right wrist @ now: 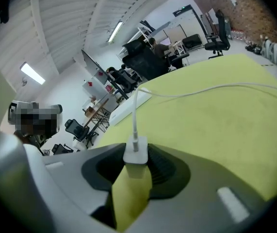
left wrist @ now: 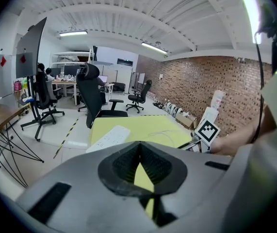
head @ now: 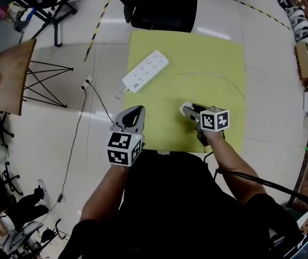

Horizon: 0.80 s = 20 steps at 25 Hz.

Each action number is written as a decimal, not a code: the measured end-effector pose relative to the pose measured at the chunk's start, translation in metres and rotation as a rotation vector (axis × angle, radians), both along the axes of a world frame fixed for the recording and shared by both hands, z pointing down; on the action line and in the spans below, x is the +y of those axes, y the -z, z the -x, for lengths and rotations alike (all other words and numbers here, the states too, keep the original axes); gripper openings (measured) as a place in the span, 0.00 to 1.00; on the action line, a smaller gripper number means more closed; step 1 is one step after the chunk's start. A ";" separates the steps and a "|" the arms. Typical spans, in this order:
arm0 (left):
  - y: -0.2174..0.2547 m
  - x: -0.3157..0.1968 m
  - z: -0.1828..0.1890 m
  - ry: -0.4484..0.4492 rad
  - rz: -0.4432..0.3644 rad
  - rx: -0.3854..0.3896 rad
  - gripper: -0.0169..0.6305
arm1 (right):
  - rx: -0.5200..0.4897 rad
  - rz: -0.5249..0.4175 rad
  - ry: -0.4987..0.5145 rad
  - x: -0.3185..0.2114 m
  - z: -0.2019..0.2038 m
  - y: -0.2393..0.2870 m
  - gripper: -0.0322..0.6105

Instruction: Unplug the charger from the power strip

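Charger (right wrist: 136,152): a small, light, rigid white block with smooth sides, clamped in the jaws of my right gripper (right wrist: 137,171) above the yellow worktop (head: 218,58), already free of the power strip (head: 145,70) and well apart from it. I judge its flat sides the sound hold, not the thin, limp cable (right wrist: 201,89) trailing from its end. My left gripper (left wrist: 139,149) hangs beside it, jaws pressed together on nothing.
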<state>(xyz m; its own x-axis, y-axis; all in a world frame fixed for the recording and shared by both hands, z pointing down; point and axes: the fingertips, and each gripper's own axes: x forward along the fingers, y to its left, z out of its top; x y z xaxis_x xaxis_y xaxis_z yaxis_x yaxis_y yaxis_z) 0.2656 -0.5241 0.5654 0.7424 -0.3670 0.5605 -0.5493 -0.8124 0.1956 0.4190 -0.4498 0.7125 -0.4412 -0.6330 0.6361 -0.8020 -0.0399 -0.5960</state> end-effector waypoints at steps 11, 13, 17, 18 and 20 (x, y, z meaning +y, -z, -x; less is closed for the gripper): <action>0.019 0.032 -0.006 0.044 -0.043 -0.002 0.04 | 0.039 0.005 0.015 0.017 -0.023 -0.016 0.37; 0.019 0.040 -0.007 0.058 -0.041 0.000 0.04 | 0.073 0.002 0.028 0.021 -0.030 -0.012 0.41; 0.019 0.048 -0.008 0.091 -0.038 0.008 0.04 | 0.132 0.003 0.051 0.029 -0.045 -0.009 0.42; 0.020 0.049 -0.008 0.097 -0.041 0.011 0.04 | 0.134 -0.003 0.049 0.030 -0.049 -0.007 0.42; 0.022 0.051 -0.010 0.105 -0.048 0.016 0.04 | 0.127 -0.023 0.039 0.035 -0.056 0.001 0.42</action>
